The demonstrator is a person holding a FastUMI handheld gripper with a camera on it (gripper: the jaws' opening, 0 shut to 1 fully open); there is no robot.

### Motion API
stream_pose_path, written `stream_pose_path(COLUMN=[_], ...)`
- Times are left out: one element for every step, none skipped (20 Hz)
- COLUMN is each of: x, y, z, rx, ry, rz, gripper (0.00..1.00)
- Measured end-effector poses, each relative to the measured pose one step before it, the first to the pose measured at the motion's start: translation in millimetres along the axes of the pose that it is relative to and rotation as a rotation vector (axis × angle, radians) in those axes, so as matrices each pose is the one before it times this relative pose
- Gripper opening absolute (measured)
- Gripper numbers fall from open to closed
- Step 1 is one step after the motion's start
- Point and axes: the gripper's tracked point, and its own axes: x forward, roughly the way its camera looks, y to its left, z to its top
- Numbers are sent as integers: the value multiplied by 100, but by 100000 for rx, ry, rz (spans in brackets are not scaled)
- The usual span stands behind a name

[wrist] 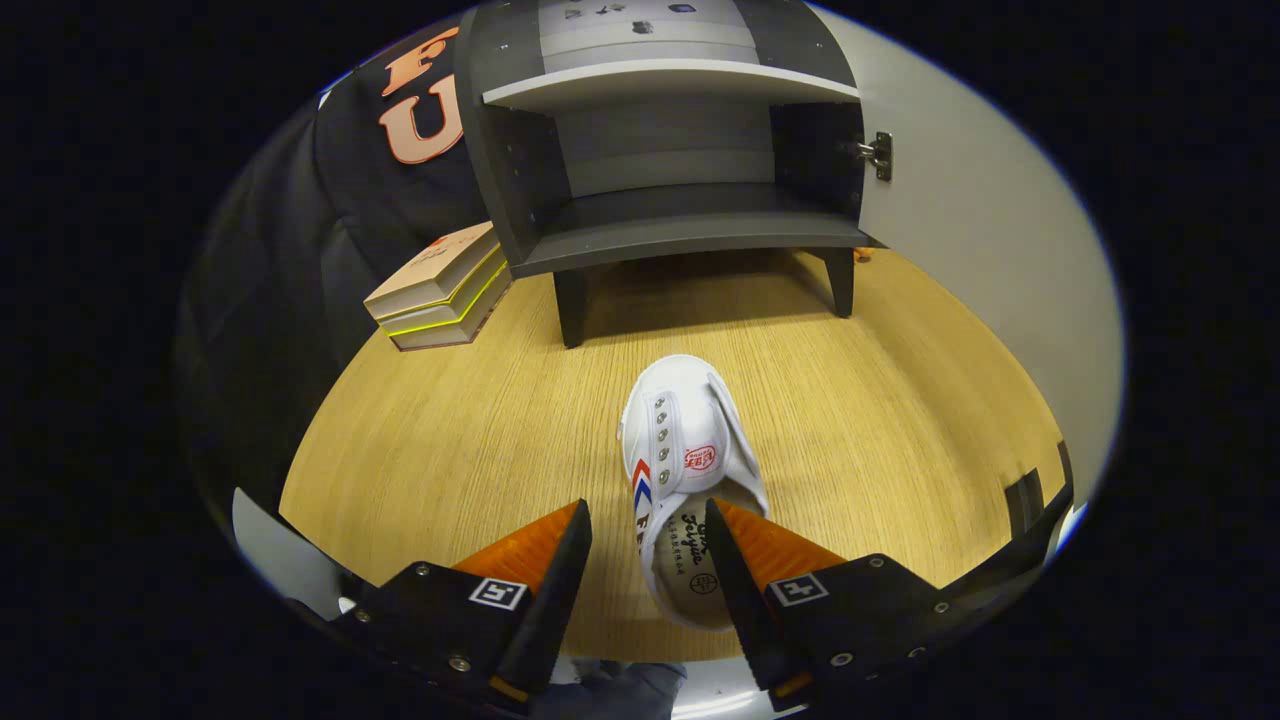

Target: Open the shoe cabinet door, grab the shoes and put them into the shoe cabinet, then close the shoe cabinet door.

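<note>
The gripper [648, 535] is held low over the wooden tabletop [450, 430], aimed toward the shoe cabinet [660, 230]. Its two fingers are spread apart, gripping nothing. One white shoe [685, 450] lies on the tabletop, heel end between the fingers and close against the right one, toe pointing at the cabinet. The cabinet door [960, 230] stands swung open to the right, showing one shelf [670, 82] inside. Two stacked boxes [440, 290] sit left of the cabinet.

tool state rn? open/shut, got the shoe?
Tool: open, fingers spread either side of the white shoe's heel end on the floor; right finger at or inside the shoe's opening, left finger apart from it. Not gripped.
</note>
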Motion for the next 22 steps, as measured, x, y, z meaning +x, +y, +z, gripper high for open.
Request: stream_pose_path(x=[510,547,381,634,415,250,97,5,26,43,-36,-87,-71,-255,-372,-373,-547,-462,-502,-507,-586,-612], y=[-76,158,-4,64,11,109,-388,73,95,-80,-82,4,-16,-35,-5,7,-11,-113,68,114,176,42], z=[-267,-326,-276,-255,-75,-109,199,59,-32,26,101,183,201,219,342,588,593,873,636,655,522,656], rx=[-160,98,375,368,355,-158,14,1098,1350,675,337,-273,-777,-1048,-186,290,-1040,-1445,-1466,124,-992,-599], ry=[1012,1255,1276,1096,503,314,-759,27,369,169,21,-721,-751,-445,-772,-1270,-1247,-2257,-543,-1153,-627,-2024], rz=[-167,641,-45,380,33,558,-1089,1033,464,333,-249,-249,-414,-292,-140,65,-95,-847,187,120,863,-71], gripper=[72,70,63,59,48,42,33,24,13,10,4,3,1,1,1,1,1,1,1,1,1,1])
